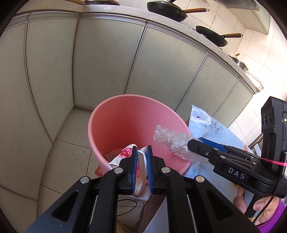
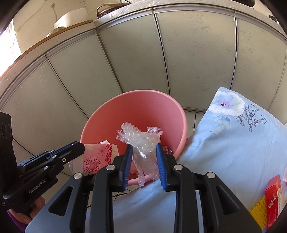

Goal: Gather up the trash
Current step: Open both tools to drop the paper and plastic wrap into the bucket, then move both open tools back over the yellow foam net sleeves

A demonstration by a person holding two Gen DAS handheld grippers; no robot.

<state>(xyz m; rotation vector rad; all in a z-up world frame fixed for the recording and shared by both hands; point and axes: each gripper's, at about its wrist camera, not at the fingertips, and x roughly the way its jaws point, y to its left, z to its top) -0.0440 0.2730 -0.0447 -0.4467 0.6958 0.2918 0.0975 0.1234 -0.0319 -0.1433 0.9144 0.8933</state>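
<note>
A pink plastic bin (image 1: 125,118) stands on the tiled floor by the cabinets; it also shows in the right wrist view (image 2: 143,111). My left gripper (image 1: 141,152) is shut on a white wrapper with a red pattern (image 1: 140,170), held over the bin's near rim; the same wrapper shows in the right wrist view (image 2: 98,157). My right gripper (image 2: 144,148) is shut on crumpled clear plastic film (image 2: 141,139), held over the bin; the film also shows in the left wrist view (image 1: 170,139). Some trash lies at the bin's bottom (image 1: 113,154).
A light blue floral cloth (image 2: 233,136) covers a surface right of the bin. A red packet (image 2: 273,197) and a yellow item (image 2: 258,213) lie on it. Grey cabinet doors (image 1: 107,53) stand behind the bin. Pans (image 1: 166,10) sit on the counter.
</note>
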